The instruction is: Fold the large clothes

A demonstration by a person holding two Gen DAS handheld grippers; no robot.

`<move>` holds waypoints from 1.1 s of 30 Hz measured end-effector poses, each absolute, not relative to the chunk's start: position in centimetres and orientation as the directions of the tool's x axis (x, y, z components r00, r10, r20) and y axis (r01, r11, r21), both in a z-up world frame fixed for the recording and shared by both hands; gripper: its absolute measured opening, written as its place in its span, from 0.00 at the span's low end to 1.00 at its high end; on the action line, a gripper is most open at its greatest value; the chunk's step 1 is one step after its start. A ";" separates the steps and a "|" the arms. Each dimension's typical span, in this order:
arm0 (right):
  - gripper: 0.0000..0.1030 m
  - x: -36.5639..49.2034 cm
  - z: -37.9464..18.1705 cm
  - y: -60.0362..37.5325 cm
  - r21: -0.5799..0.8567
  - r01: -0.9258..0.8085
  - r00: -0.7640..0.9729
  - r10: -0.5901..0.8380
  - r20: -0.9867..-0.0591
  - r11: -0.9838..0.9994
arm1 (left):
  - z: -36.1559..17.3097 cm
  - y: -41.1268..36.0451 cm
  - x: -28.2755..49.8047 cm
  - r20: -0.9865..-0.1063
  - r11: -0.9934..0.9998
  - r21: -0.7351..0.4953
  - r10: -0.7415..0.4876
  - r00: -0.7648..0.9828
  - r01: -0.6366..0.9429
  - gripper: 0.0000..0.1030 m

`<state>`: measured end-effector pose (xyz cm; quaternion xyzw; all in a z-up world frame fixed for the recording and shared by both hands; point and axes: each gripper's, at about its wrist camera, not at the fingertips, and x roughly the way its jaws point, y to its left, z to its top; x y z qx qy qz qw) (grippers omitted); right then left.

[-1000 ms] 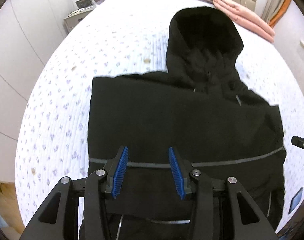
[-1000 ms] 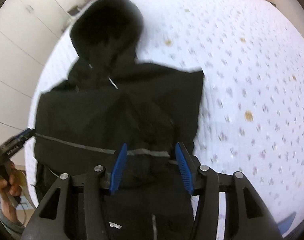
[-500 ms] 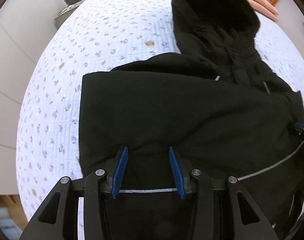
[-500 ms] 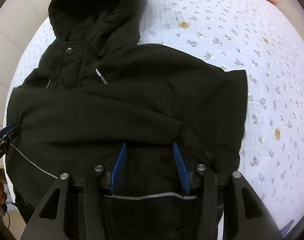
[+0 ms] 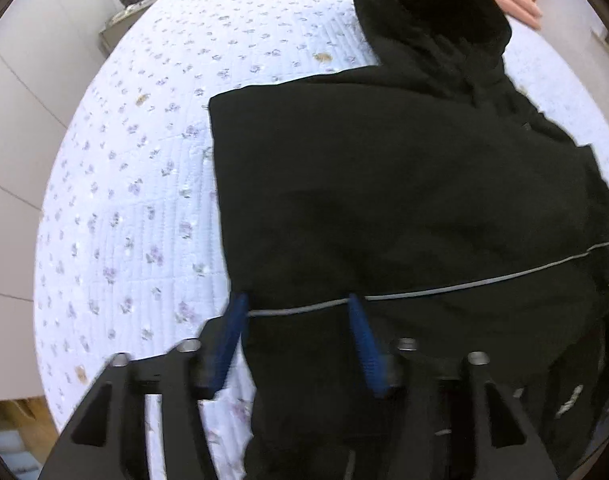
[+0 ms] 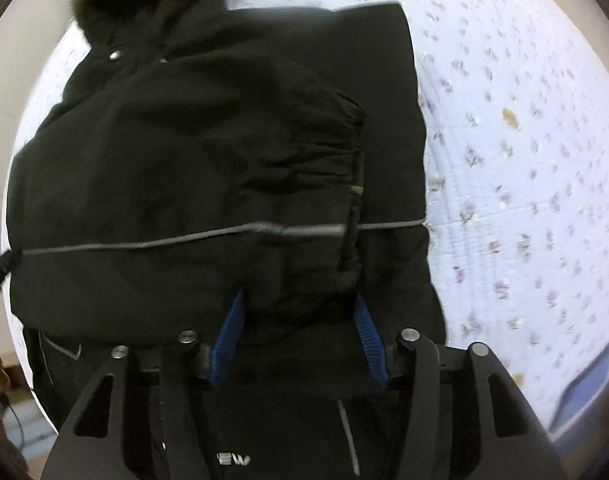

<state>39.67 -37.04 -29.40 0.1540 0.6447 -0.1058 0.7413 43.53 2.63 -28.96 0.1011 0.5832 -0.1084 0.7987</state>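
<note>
You are working over a bed [image 5: 152,184] covered by a white quilted bedspread [image 6: 524,184] printed with small purple flowers and a few scattered brownish marks. Lying directly on it is a black hooded jacket [image 5: 404,200], spread flat across the nearer half, its hood [image 5: 428,12] pointing toward the far end of the bed. A thin grey reflective stripe [image 5: 484,280] runs across its lower body, and your right wrist view shows a gathered sleeve cuff [image 6: 344,184] folded over the front. At the far edge, beyond the hood, folded pink fabric [image 5: 512,0] rests on the bedspread. A blue flat object [image 6: 584,384], too blurred to identify, sits at the near right edge
</note>
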 end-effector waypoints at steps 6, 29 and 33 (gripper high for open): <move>0.55 40.2 -29.4 -36.2 0.045 0.362 0.131 -0.003 -0.991 0.931 | -28.9 5.2 43.9 -0.952 0.967 -0.105 -0.166 0.258 0.234 0.64; 0.64 61.1 -18.6 -39.5 0.219 0.256 0.538 0.050 -0.842 0.942 | -18.1 -7.4 63.3 -0.821 0.941 -0.137 -0.283 0.495 0.310 0.63; 0.69 66.2 -19.4 -40.7 0.220 0.252 0.565 0.041 -0.824 0.942 | -21.0 -10.0 67.6 -0.851 0.945 -0.125 -0.259 0.456 0.302 0.63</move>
